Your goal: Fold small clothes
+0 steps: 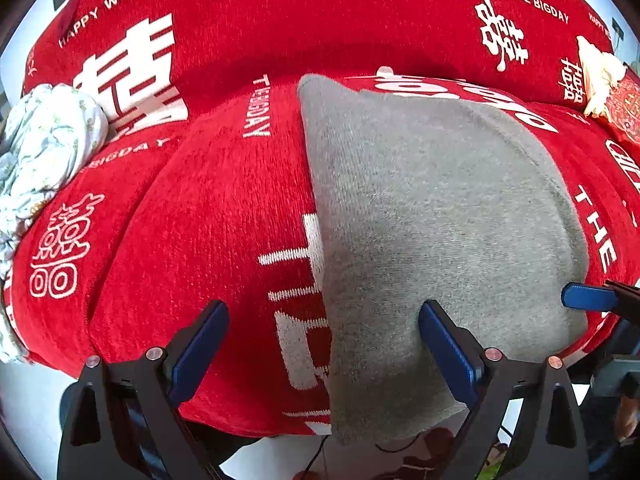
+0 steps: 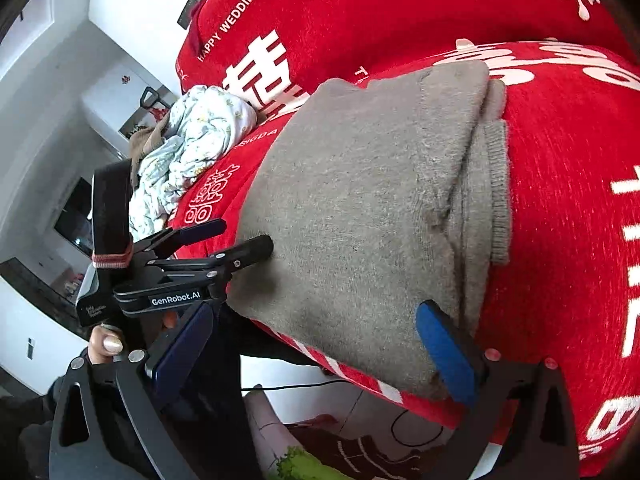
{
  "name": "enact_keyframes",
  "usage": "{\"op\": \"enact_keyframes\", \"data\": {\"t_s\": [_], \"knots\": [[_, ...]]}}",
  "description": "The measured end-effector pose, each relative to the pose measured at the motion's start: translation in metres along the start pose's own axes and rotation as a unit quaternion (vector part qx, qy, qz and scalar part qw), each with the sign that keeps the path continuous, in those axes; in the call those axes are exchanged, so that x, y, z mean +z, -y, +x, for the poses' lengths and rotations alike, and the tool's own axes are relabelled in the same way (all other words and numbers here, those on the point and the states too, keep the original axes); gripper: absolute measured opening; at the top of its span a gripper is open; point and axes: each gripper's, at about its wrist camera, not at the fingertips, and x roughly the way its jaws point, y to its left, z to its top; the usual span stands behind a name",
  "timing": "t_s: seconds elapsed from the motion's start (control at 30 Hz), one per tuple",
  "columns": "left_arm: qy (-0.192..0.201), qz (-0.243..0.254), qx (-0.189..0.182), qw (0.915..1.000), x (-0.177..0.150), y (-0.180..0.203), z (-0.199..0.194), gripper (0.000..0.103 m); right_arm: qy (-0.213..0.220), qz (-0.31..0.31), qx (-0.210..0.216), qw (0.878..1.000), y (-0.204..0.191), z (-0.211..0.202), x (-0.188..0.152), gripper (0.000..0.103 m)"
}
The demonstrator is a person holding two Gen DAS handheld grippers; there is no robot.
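Observation:
A grey knitted garment [image 1: 432,216] lies folded flat on a red sofa cover [image 1: 208,208] with white lettering. It also shows in the right wrist view [image 2: 360,208], with a ribbed hem along its right side. My left gripper [image 1: 324,344] is open and empty, its right finger over the garment's near left edge; it also shows in the right wrist view [image 2: 236,236]. My right gripper [image 2: 316,348] is open and empty over the garment's near edge. One of its blue fingertips [image 1: 588,296] shows at the right of the left wrist view.
A crumpled pale floral garment [image 1: 44,148] lies at the sofa's left end and also shows in the right wrist view [image 2: 192,144]. A red and white cushion [image 1: 612,92] sits at the far right. White floor with a black cable [image 2: 304,386] lies below the sofa edge.

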Motion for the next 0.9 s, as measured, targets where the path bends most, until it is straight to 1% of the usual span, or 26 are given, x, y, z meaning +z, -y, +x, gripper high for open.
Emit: {"op": "enact_keyframes", "data": {"t_s": [0.1, 0.17, 0.2, 0.27, 0.37, 0.4, 0.47, 0.5, 0.57, 0.63, 0.73, 0.83, 0.9], "knots": [[-0.005, -0.007, -0.008, 0.9999, -0.001, -0.003, 0.004, 0.097, 0.001, -0.015, -0.008, 1.000, -0.003, 0.001, -0.002, 0.102], [-0.004, -0.011, -0.009, 0.9999, -0.001, -0.004, -0.001, 0.097, 0.001, -0.022, -0.035, 0.999, -0.013, -0.002, -0.001, 0.102], [0.006, -0.014, -0.013, 0.9998, 0.000, -0.005, -0.007, 0.097, 0.004, -0.032, -0.043, 0.999, -0.019, -0.005, -0.001, 0.102], [0.034, -0.019, -0.016, 0.9991, 0.005, -0.007, -0.018, 0.097, 0.020, -0.078, -0.062, 0.995, -0.039, -0.011, 0.004, 0.102], [0.052, -0.039, -0.018, 0.9977, 0.021, -0.014, -0.024, 0.097, 0.035, -0.103, -0.088, 0.990, -0.045, -0.011, 0.018, 0.102], [0.052, -0.045, -0.015, 0.9975, 0.027, -0.015, -0.022, 0.097, 0.034, -0.103, -0.088, 0.990, -0.044, -0.008, 0.023, 0.102], [0.037, -0.038, 0.013, 0.9985, 0.039, -0.012, -0.010, 0.097, 0.024, -0.097, -0.093, 0.991, -0.037, 0.002, 0.035, 0.102], [0.028, -0.031, 0.013, 0.9990, 0.043, -0.009, -0.002, 0.097, 0.016, -0.092, -0.092, 0.991, -0.033, 0.007, 0.039, 0.102], [0.026, -0.030, 0.013, 0.9991, 0.046, -0.007, 0.003, 0.098, 0.009, -0.084, -0.090, 0.992, -0.026, 0.017, 0.046, 0.102], [0.028, -0.029, 0.027, 0.9988, 0.047, -0.005, 0.005, 0.103, 0.008, -0.087, -0.099, 0.991, -0.027, 0.021, 0.047, 0.102], [0.028, -0.029, 0.027, 0.9988, 0.045, -0.004, 0.009, 0.103, 0.002, -0.100, -0.119, 0.988, -0.031, 0.029, 0.048, 0.103], [0.028, -0.027, 0.029, 0.9988, 0.047, -0.002, 0.011, 0.103, -0.004, -0.104, -0.123, 0.987, -0.031, 0.035, 0.052, 0.103], [0.018, -0.027, 0.023, 0.9992, 0.052, -0.001, 0.017, 0.103, -0.010, -0.106, -0.127, 0.986, -0.030, 0.038, 0.056, 0.103]]}}
